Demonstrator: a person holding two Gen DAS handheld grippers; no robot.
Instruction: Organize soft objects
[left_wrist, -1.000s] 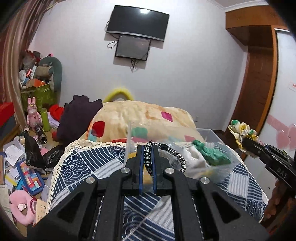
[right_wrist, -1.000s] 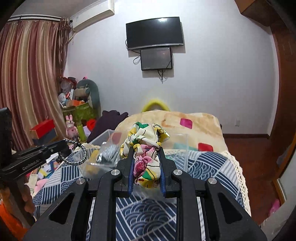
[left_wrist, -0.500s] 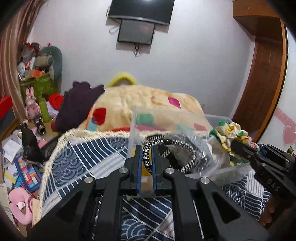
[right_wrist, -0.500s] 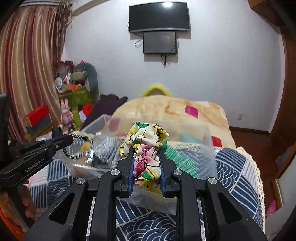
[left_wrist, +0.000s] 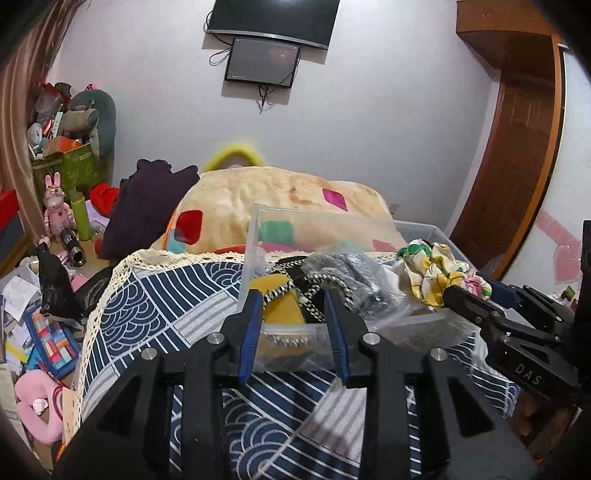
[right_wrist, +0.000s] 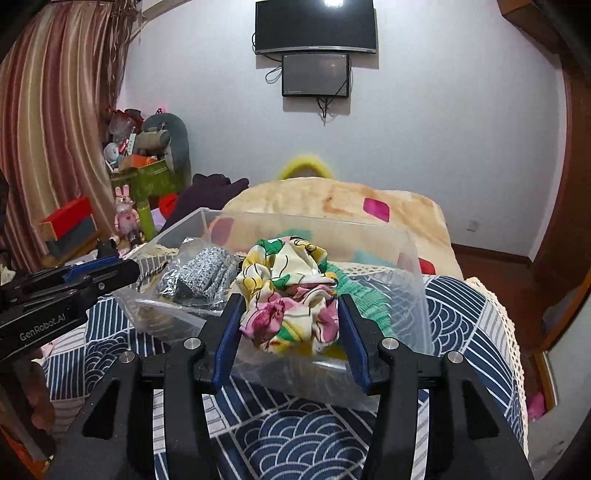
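Observation:
A clear plastic bin stands on the blue patterned bedspread. My left gripper is open at the bin's near wall; the black-and-white braided hair band lies in the bin between its fingers, next to a yellow item and a grey speckled pouch. My right gripper is open over the bin's near wall, with the floral scrunchie loose between its fingers on a green knitted item.
A yellow blanket with coloured patches is heaped behind the bin. A dark purple garment lies at its left. Toys, boxes and papers clutter the floor at the left. A wooden door is at the right.
Both grippers moved down to the bin and opened. The left let go of the braided band, the right let go of the scrunchie; both items now rest in the bin.

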